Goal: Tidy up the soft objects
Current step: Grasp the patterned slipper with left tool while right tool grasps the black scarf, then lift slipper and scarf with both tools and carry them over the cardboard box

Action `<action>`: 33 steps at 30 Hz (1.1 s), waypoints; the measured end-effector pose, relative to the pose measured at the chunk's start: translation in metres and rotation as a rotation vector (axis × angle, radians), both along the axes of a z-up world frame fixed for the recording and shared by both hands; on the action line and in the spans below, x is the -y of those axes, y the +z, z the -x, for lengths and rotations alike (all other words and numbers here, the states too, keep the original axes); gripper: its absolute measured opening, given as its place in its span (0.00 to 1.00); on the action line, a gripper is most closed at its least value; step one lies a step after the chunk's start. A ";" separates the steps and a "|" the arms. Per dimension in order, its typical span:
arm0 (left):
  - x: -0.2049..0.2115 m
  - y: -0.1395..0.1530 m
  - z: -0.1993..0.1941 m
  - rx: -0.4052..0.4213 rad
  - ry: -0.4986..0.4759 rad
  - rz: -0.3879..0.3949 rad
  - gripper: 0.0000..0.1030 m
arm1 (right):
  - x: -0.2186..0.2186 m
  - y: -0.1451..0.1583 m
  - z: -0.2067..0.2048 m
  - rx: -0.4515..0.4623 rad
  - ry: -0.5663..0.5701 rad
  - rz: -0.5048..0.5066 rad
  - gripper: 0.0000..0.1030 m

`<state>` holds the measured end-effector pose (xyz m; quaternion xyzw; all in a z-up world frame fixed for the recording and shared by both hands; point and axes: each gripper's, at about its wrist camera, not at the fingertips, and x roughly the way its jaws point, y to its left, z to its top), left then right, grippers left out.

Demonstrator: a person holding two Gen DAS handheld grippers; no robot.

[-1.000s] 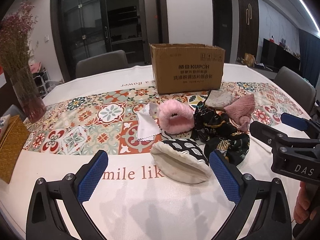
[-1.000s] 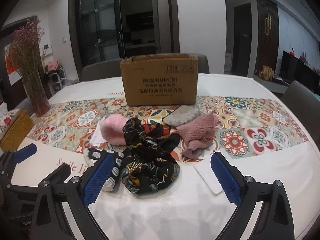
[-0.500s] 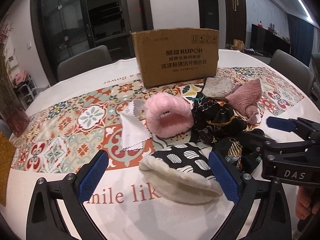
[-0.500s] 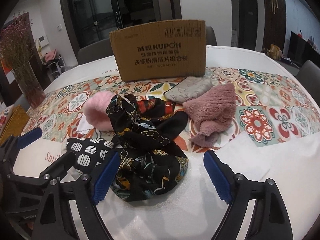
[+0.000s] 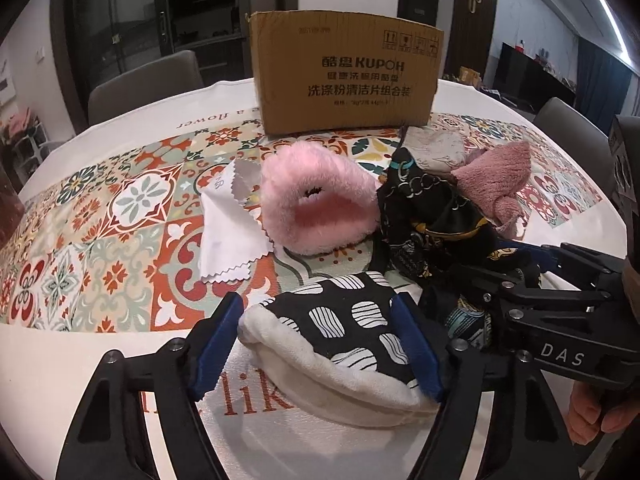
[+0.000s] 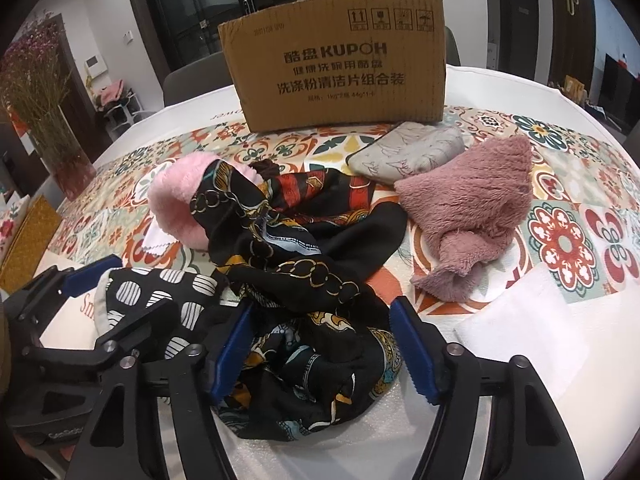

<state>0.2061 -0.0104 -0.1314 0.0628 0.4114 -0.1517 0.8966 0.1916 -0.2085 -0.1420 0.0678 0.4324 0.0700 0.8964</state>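
A pile of soft things lies on the table in front of a cardboard box [image 5: 346,76]. My left gripper [image 5: 320,344] has its blue pads on both sides of a black-and-white patterned pouch with a cream lining [image 5: 340,344], closing on it. My right gripper [image 6: 322,350] has its pads on both sides of a black patterned scarf [image 6: 296,248], closing on its near end. A pink fluffy item [image 5: 316,208], a mauve plush cloth [image 6: 476,196] and a grey pouch [image 6: 408,152] lie behind.
A white zigzag-edged cloth [image 5: 228,224] lies left of the pink item. A white sheet [image 6: 524,324] lies at the right. A vase of dried flowers [image 6: 48,108] and a yellow box [image 6: 24,236] stand at the left. Chairs surround the table.
Both grippers have moved forward and down onto the pile and narrowed. The left now brackets the patterned pouch, the right the black scarf.
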 end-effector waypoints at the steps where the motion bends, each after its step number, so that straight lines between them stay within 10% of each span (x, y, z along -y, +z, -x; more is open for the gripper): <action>1: -0.001 -0.002 0.000 0.000 0.013 0.006 0.71 | 0.000 -0.001 -0.001 -0.002 0.003 -0.005 0.60; 13: -0.020 0.008 0.012 -0.006 0.141 0.134 0.31 | -0.007 -0.002 0.001 -0.016 0.064 -0.041 0.17; 33: -0.019 0.049 0.047 0.118 0.185 0.137 0.25 | -0.004 0.033 0.026 0.095 0.065 -0.049 0.10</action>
